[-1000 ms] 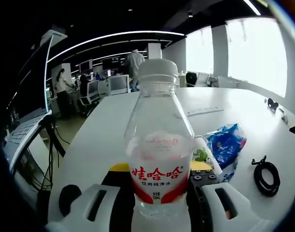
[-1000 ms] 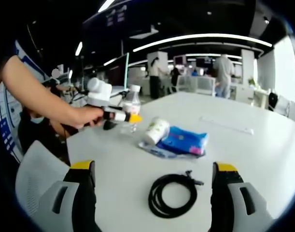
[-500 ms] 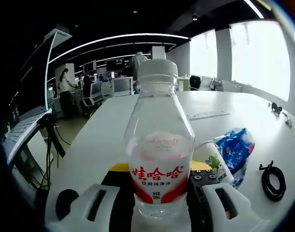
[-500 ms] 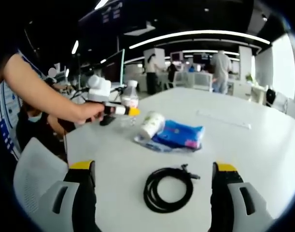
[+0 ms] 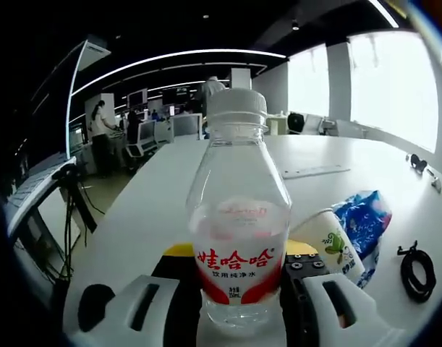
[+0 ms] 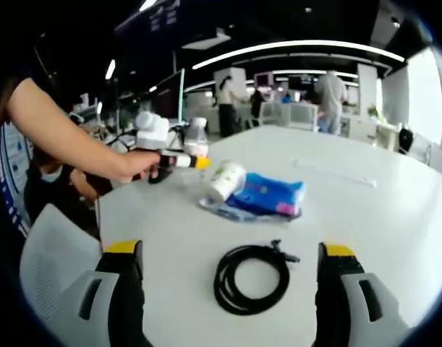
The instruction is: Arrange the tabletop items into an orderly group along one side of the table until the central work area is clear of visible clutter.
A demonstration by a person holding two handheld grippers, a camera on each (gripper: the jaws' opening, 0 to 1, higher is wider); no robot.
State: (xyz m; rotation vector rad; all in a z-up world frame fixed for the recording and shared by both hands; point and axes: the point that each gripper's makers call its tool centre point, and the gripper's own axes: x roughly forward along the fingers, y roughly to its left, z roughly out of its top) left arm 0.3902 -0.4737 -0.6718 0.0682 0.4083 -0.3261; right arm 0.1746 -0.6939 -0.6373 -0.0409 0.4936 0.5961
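A clear water bottle (image 5: 239,231) with a white cap and a red label stands upright between the jaws of my left gripper (image 5: 239,300), which is shut on it. In the right gripper view the same bottle (image 6: 197,139) and left gripper (image 6: 179,161) show near the table's far left corner, in a person's hand. A paper cup (image 6: 226,179) lies on its side against a blue packet (image 6: 273,195). A black coiled cable (image 6: 249,278) lies just ahead of my right gripper (image 6: 230,251), which is open and holds nothing.
The white table (image 6: 365,224) runs far back, with a long ruler (image 6: 335,173) on it. A grey chair (image 6: 51,267) stands at the near left edge. In the left gripper view, cup (image 5: 329,242), packet (image 5: 367,217) and cable (image 5: 417,264) lie to the right.
The left gripper's view has swung, so cup, packet and cable sit further right in it; the bottle stays gripped. The right gripper has barely shifted, its jaws still open.
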